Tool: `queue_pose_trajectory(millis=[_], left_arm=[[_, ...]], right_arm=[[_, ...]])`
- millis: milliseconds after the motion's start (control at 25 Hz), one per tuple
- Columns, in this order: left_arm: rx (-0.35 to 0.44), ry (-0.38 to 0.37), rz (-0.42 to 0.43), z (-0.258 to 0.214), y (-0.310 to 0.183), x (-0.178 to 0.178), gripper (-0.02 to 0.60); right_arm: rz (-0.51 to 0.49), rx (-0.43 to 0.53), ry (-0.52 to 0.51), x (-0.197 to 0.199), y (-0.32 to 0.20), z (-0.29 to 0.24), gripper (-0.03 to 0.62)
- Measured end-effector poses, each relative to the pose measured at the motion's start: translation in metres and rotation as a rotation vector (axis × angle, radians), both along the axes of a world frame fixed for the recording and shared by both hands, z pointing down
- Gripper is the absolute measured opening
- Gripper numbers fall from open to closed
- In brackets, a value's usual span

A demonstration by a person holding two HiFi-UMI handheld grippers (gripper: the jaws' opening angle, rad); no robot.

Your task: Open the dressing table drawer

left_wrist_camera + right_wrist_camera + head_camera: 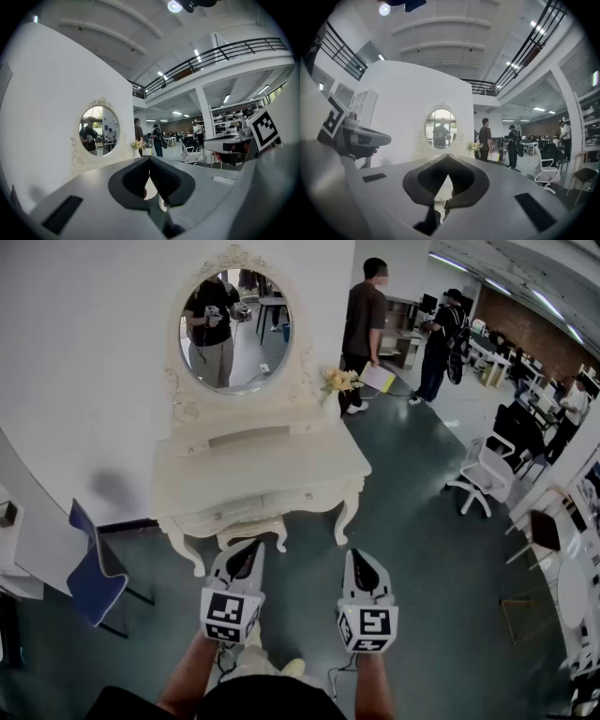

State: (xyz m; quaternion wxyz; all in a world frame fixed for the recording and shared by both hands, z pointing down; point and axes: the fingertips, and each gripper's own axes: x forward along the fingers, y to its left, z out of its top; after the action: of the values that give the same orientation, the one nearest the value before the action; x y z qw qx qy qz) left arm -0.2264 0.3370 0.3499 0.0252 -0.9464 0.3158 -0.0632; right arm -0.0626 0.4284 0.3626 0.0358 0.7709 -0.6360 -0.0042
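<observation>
While both tools hang short of the white bench [267,470], the task stands at the approach step, by my reading; the drawer [281,502] sits flush under the top, not yet pulled. The left tool [248,547] and the right tool [362,557] each have their jaws pressed together on nothing, apart from the drawer front. The next move calls for one tool to spread, reach the knob (perhaps the small dot on the front, too small to be sure), close on it, and draw straight back.

White wall [94,381], dark teal floor [412,540], blue chair [94,582] at left, white office chair [487,474] at right, ceiling strip lights [450,261] overhead.
</observation>
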Motion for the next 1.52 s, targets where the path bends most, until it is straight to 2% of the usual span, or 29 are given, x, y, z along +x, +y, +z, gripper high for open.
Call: queue_pose_trajectory(millis=[440, 800, 1080, 1520], left_arm=[[-0.008, 0.0, 0.001, 0.0, -0.003, 0.011, 0.003], [-0.013, 0.006, 0.02, 0.002, -0.029, 0.04, 0.003], [-0.017, 0.013, 0.025, 0.007, -0.089, 0.077, 0.003], [-0.044, 0.017, 0.028, 0.003, -0.212, 0.129, 0.003]], right_arm=[[0.005, 0.006, -0.024, 0.014, -0.001, 0.006, -0.002], [0.02, -0.015, -0.01, 0.038, -0.023, 0.008, -0.002], [0.026, -0.014, -0.009, 0.076, -0.08, 0.013, -0.002], [0.016, -0.05, -0.003, 0.121, -0.204, 0.008, -0.002]])
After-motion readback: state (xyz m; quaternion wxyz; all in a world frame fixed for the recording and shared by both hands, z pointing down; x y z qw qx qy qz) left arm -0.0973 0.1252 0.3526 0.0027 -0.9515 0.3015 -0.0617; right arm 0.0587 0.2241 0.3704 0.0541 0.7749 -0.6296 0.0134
